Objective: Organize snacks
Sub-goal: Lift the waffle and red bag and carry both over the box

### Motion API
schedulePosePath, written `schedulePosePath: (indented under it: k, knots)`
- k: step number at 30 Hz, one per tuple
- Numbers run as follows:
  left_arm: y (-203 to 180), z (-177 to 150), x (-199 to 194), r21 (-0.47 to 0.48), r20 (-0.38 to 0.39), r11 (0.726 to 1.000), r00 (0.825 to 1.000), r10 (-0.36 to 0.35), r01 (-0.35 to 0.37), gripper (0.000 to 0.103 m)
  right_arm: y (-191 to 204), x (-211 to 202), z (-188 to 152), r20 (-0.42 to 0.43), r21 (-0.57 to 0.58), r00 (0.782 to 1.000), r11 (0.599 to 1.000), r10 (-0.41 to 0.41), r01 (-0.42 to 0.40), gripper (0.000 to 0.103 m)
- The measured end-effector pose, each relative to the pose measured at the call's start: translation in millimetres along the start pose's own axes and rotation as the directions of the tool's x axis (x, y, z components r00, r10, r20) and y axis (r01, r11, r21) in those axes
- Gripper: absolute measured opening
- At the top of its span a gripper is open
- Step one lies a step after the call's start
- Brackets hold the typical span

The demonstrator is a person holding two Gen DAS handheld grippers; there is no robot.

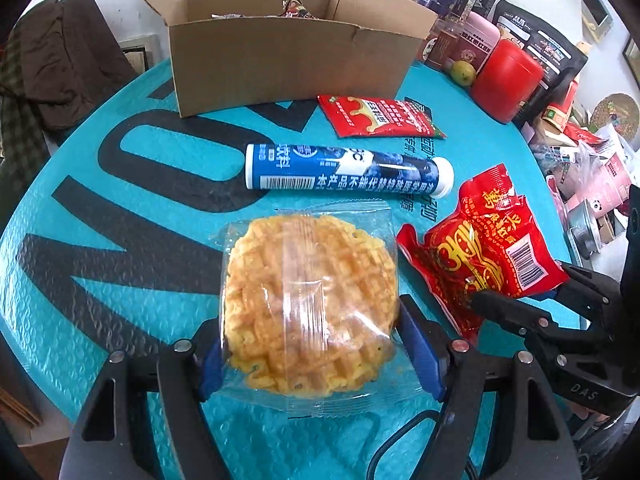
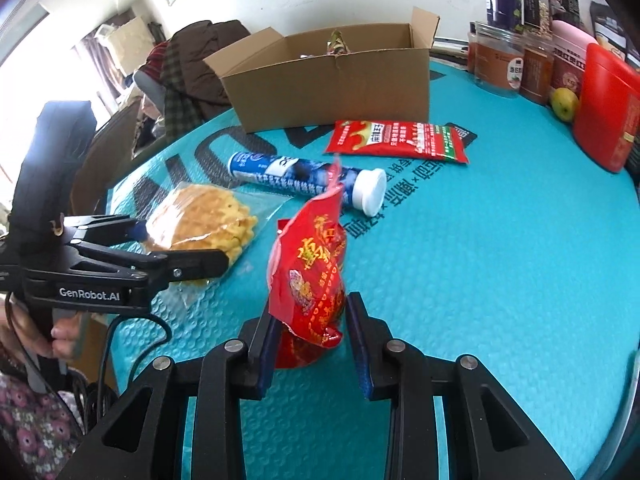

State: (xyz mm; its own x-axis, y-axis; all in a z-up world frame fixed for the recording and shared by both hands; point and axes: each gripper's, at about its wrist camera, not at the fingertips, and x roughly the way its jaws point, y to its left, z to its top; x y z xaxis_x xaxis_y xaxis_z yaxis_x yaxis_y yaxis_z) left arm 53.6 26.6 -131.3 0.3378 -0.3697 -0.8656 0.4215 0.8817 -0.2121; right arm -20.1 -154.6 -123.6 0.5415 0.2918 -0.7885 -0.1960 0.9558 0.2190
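Observation:
My left gripper [image 1: 316, 356] is shut on a round yellow noodle cake [image 1: 308, 304] in a clear wrapper, one blue pad pressing on each side. From the right wrist view the left gripper [image 2: 180, 244] holds the cake [image 2: 200, 220] just over the teal table mat [image 2: 500, 260]. My right gripper [image 2: 312, 332] is shut on a crumpled red snack packet [image 2: 312, 272], which stands upright between its pads. In the left wrist view that packet [image 1: 492, 240] hangs to the cake's right, pinched by the right gripper [image 1: 520, 284]. An open cardboard box [image 1: 280, 64] stands at the back.
A blue tablet tube [image 1: 348, 172] and a flat red sachet [image 1: 380, 116] lie between the box and my grippers. Jars, a red canister [image 1: 506, 80] and a green fruit [image 1: 462, 72] crowd the right rear. Dark clothes [image 1: 60, 60] hang at the left.

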Motion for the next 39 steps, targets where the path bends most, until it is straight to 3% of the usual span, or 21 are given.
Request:
schedulePosePath:
  k: [1,4,5,13,19,25,39]
  knots:
    - [-0.5,-0.6,0.0,0.002,0.003,1.000,1.000,0.003,-0.003,0.075,0.4,1.1,0.7,-0.003,-0.001,1.000,1.000,-0.005,0.005,0.033]
    - [-1.4,-0.6,1.1,0.004,0.007,1.000,1.000,0.009,-0.009,0.075,-0.4,8.4,3.9,-0.015,0.006,1.000,1.000,-0.022,0.022,0.053]
    - [-1.2,-0.8,1.0,0.001,0.009,1.000,1.000,0.009,-0.009,0.075,-1.4,9.3,3.3,-0.020,0.012,1.000,1.000,-0.023,0.023,0.056]
    - [1.6,-2.4,-0.2,-0.013,0.019,1.000,1.000,0.024,-0.023,0.075,-8.2,22.5,14.0,-0.010,0.044,1.000,0.999,0.003,-0.003,0.055]
    - [0.6,-3.2,-0.4,-0.021,0.024,0.999,0.999,0.026,-0.025,0.075,1.1,24.0,13.9,-0.007,-0.013,1.000,1.000,-0.022,0.022,0.045]
    - [1.5,-4.9,-1.8,-0.034,0.024,0.999,1.000,0.019,-0.018,0.075,-0.6,20.6,11.4,0.004,0.008,1.000,1.000,-0.030,0.030,0.040]
    - [-8.7,-6.3,-16.4,-0.022,0.049,1.000,0.999,-0.001,0.003,0.075,3.9,4.6,-3.0,0.024,0.078,0.999,0.996,0.033,-0.035,0.039]
